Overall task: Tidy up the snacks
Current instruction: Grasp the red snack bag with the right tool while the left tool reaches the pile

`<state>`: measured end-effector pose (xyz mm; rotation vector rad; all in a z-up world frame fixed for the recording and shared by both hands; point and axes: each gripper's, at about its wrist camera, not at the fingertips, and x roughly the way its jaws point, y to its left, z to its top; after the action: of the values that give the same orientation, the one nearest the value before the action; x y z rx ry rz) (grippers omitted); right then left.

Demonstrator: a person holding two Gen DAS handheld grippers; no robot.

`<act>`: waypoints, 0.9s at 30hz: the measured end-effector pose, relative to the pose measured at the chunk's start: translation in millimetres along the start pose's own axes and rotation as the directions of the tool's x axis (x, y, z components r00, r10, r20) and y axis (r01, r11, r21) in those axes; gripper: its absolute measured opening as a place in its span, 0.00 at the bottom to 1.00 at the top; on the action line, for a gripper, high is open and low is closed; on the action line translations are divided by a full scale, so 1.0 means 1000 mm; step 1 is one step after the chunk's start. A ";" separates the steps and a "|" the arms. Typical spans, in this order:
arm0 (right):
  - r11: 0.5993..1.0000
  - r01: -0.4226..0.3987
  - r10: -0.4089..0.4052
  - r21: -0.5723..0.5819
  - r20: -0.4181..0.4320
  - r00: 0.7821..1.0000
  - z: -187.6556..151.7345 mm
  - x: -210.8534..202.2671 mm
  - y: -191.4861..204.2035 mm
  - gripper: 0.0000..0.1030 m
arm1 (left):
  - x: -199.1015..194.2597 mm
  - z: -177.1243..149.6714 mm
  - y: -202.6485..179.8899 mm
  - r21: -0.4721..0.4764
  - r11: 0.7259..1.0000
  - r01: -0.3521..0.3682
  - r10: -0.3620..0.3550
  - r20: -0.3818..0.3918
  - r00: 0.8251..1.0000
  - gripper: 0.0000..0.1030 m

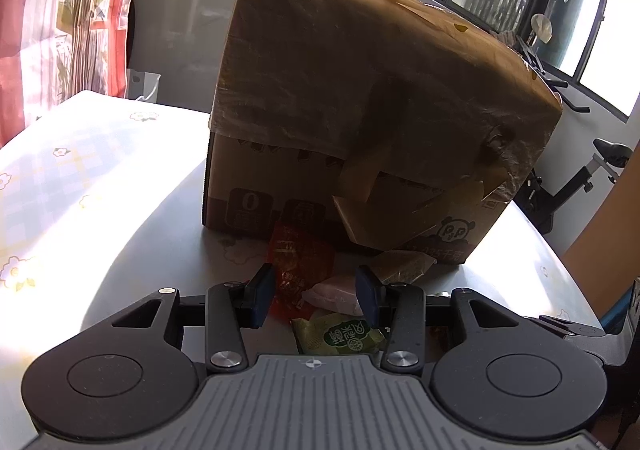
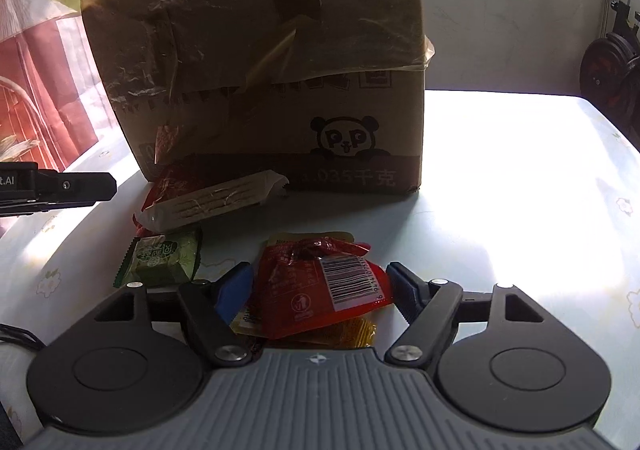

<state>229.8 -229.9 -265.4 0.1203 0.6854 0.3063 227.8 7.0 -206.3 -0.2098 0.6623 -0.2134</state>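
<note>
Right wrist: yellow packet (image 2: 352, 334) mostly hidden.

cardboard box (image 2: 264, 61) blocks the way ahead, snack packets (image 2: 320, 286) crowd its foot, bare table (image 2: 520, 177) right

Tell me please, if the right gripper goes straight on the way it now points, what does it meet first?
Most likely the red snack packet, which lies on the table between the open fingers of the right gripper. The cardboard box stands farther behind it. Depth is hard to judge here.
</note>
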 end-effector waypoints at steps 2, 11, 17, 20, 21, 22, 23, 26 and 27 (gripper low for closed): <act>1.000 -0.002 0.002 0.000 0.009 1.000 0.001 0.001 0.000 0.69 | 0.000 0.000 0.000 -0.001 1.000 -0.002 0.002 -0.001 1.000 0.45; 1.000 -0.013 0.013 -0.003 0.012 1.000 0.019 0.004 -0.001 0.76 | 0.002 0.000 -0.001 0.007 1.000 0.000 0.000 -0.007 1.000 0.45; 0.999 -0.038 0.038 -0.008 -0.007 0.999 0.020 0.017 0.002 0.62 | 0.002 -0.001 -0.001 0.010 1.000 -0.004 0.004 -0.009 1.000 0.45; 0.997 -0.073 0.073 -0.009 -0.006 0.997 0.017 0.014 0.001 0.55 | 0.004 -0.001 -0.002 0.012 1.000 0.001 -0.001 -0.009 1.000 0.45; 0.997 -0.073 0.073 -0.021 -0.003 0.997 0.015 0.012 0.001 0.54 | 0.005 -0.001 -0.002 0.014 1.000 0.004 -0.003 -0.010 1.000 0.45; 0.997 -0.075 0.075 -0.024 0.007 0.997 0.014 0.010 0.001 0.54 | 0.006 -0.002 -0.002 0.016 1.000 0.005 -0.004 -0.016 1.000 0.45; 0.997 -0.078 0.079 -0.020 0.016 0.997 0.013 0.008 0.000 0.53 | 0.008 -0.002 -0.002 0.018 1.000 0.006 -0.005 -0.021 1.000 0.45; 0.998 -0.069 0.069 -0.004 0.058 0.996 0.011 -0.003 -0.007 0.53 | 0.012 0.002 -0.002 0.038 0.999 0.017 -0.016 -0.032 0.999 0.45; 0.998 -0.055 0.055 -0.003 0.078 0.995 0.011 -0.007 -0.011 0.53 | 0.015 0.004 -0.001 0.042 0.999 0.026 -0.024 -0.036 0.999 0.45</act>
<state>234.4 -242.3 -254.9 0.1497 0.6052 0.3531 241.4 2.2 -211.4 -0.1737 0.6904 -0.2556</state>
